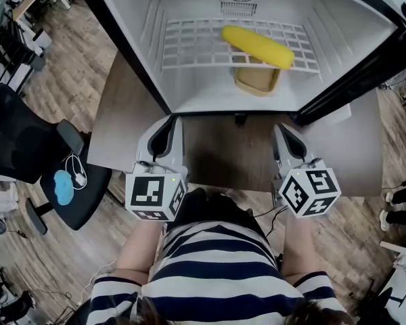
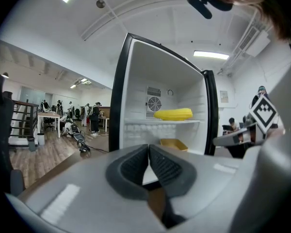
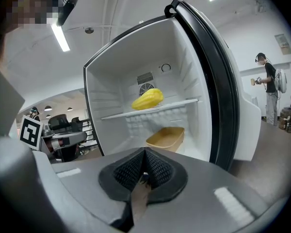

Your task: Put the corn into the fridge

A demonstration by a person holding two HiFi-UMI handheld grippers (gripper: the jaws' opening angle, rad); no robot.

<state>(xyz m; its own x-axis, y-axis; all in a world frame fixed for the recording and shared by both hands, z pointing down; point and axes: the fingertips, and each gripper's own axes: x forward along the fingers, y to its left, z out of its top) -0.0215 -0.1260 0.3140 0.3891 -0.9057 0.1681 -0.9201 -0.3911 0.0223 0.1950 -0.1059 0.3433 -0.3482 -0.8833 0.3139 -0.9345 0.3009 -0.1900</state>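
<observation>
The yellow corn [image 1: 257,46] lies on the white wire shelf [image 1: 189,42] inside the open fridge [image 1: 132,12]. It shows on that shelf in the left gripper view as well, corn [image 2: 173,114], and in the right gripper view, corn [image 3: 148,99]. Both grippers hang in front of the fridge, apart from the corn and over the wooden table. My left gripper [image 1: 164,133] is shut with nothing between its pads [image 2: 136,164]. The right gripper [image 1: 288,137] is shut and empty too, pads [image 3: 155,169] pressed together.
A tan tray [image 1: 257,80] sits on the fridge floor under the shelf. The fridge door [image 1: 365,66] stands open at the right. The table [image 1: 122,127] carries the fridge. A black office chair [image 1: 27,141] stands at the left. People stand in the background [image 3: 269,89].
</observation>
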